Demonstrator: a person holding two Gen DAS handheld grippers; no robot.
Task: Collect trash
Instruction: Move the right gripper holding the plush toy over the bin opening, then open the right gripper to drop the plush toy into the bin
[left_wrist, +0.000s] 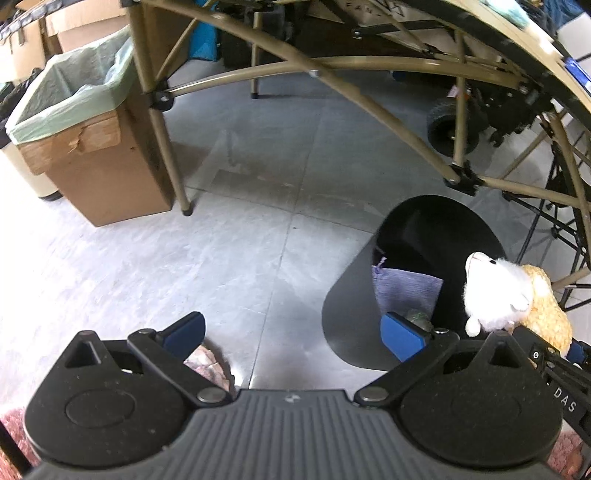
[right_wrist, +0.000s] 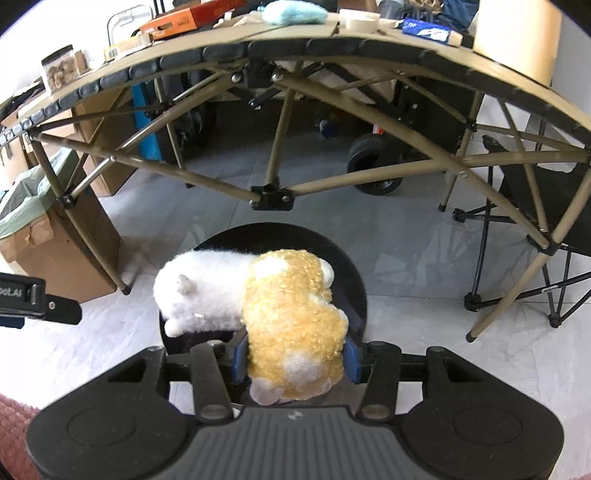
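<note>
Left wrist: black bin (left_wrist: 343, 314) holds purple pouch (left_wrist: 406, 291).

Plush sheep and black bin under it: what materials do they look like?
Plush sheep: soft synthetic fleece, white fuzzy head, curly tan body, likely stuffed; it bulges between the right tool's pads. Black bin: smooth matte wall, probably plastic, possibly painted metal.
</note>
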